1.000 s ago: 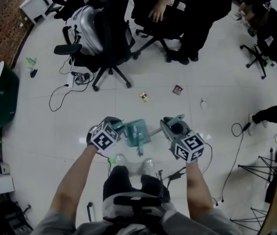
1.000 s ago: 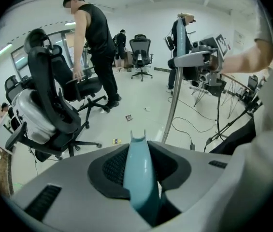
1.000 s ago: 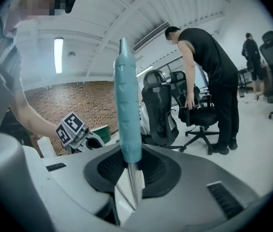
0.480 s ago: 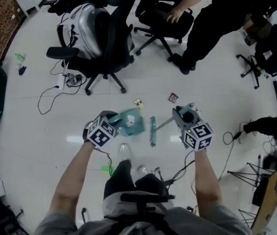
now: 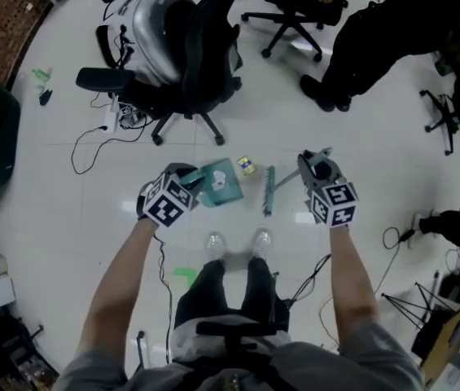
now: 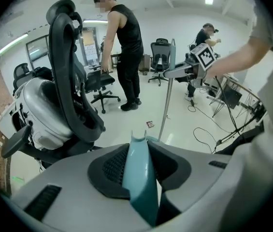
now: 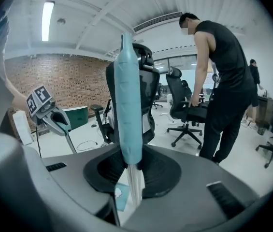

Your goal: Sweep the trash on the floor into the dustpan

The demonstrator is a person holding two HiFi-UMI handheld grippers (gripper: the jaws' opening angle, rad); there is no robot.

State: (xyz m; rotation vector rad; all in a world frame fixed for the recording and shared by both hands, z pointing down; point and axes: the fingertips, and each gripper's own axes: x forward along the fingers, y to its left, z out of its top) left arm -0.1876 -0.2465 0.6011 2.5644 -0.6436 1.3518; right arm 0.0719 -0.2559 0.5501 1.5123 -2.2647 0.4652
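Floor (image 5: 91, 243): glossy white tile, likely slick, so scraps should slide.
Dustpan (image 5: 217, 184): teal plastic, probably light and stiff; low, just left of the trash. The left gripper (image 6: 138, 170) is clamped on its handle, the right place to hold.
Broom (image 5: 269, 191): probably light, soft bristles; the right gripper (image 7: 131, 168) is clamped on its handle.
Trash (image 5: 247, 166): small wrapper between pan and broom, likely featherlight.

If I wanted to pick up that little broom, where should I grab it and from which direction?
Grip the broom by the teal sleeve at its handle's top, coming from the side with jaws across it. It is thicker than the thin metal pole, so jaws likely bite better there. The right gripper holds it by that sleeve.
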